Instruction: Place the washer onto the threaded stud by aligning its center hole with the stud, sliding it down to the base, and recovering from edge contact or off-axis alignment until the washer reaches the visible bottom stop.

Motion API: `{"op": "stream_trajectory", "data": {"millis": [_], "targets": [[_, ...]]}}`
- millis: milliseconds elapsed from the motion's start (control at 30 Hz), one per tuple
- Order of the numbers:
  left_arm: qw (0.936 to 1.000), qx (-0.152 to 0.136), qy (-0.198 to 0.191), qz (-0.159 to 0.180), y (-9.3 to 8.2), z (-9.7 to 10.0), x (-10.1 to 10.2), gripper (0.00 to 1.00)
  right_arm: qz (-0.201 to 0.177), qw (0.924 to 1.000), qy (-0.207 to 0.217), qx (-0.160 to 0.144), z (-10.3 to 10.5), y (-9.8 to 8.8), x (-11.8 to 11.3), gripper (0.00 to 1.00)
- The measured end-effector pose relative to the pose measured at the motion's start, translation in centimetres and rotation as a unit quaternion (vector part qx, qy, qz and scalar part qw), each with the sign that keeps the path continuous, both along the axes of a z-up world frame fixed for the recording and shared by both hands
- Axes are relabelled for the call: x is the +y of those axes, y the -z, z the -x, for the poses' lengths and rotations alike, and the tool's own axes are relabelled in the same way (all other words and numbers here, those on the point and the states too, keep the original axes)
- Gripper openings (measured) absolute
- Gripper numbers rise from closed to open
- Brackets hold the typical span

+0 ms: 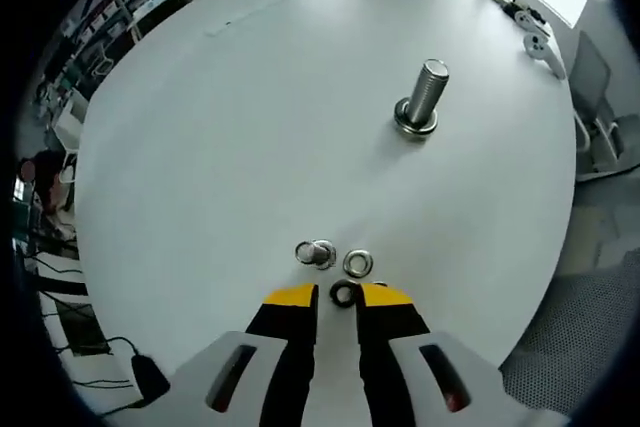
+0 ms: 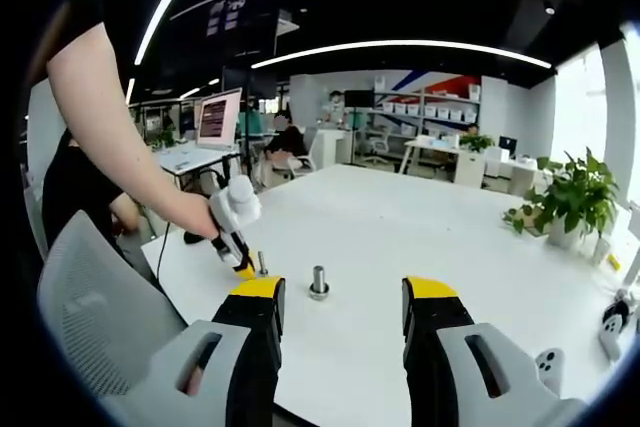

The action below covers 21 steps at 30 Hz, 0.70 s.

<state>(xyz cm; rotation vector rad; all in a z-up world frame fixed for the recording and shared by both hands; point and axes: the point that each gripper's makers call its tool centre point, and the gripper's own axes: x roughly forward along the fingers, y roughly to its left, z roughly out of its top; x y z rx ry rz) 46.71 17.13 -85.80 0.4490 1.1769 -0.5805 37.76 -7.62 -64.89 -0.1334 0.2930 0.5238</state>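
Observation:
A threaded steel stud point(image 1: 424, 95) stands upright on its wide base on the white table point(image 1: 250, 127). My left gripper point(image 1: 338, 295) is low over the table's near edge. Its yellow-tipped jaws stand narrowly apart, closed in on a small dark washer point(image 1: 344, 294) that lies flat between the tips. A silver washer point(image 1: 358, 264) and a small silver nut-like part point(image 1: 316, 253) lie just beyond it. In the right gripper view the stud point(image 2: 319, 282) stands ahead of my right gripper point(image 2: 342, 297), which is open and holds nothing. The left gripper point(image 2: 243, 265) points down at the table there, held by a person's hand.
White controllers point(image 1: 538, 42) lie at the far table edge, and a potted plant point(image 2: 565, 202) stands at the table's right side. A grey chair point(image 2: 90, 297) is close by the person's arm. Desks, monitors and seated people fill the room behind.

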Motion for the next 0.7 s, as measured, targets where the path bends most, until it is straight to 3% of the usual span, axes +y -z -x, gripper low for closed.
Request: {"op": "stream_trajectory", "data": {"millis": [267, 333, 533, 700], "targets": [[0.9999, -0.002, 0.003, -0.012, 0.4, 0.1, 0.2, 0.12, 0.002, 1.0000, 0.002, 0.000, 0.0, 0.0, -0.1, 0.49], [1.0000, 0.001, -0.007, 0.001, 0.5, 0.1, 0.1, 0.11, 0.002, 1.0000, 0.001, 0.000, 0.0, 0.1, -0.1, 0.49], [0.9998, 0.005, 0.005, -0.018, 0.4, 0.7, 1.0, 0.10, 0.003, 1.0000, 0.002, -0.001, 0.0, 0.0, -0.1, 0.49], [0.9998, 0.010, -0.008, -0.017, 0.2, 0.9, 1.6, 0.10, 0.005, 1.0000, 0.001, 0.000, 0.0, 0.1, -0.1, 0.48]]}}
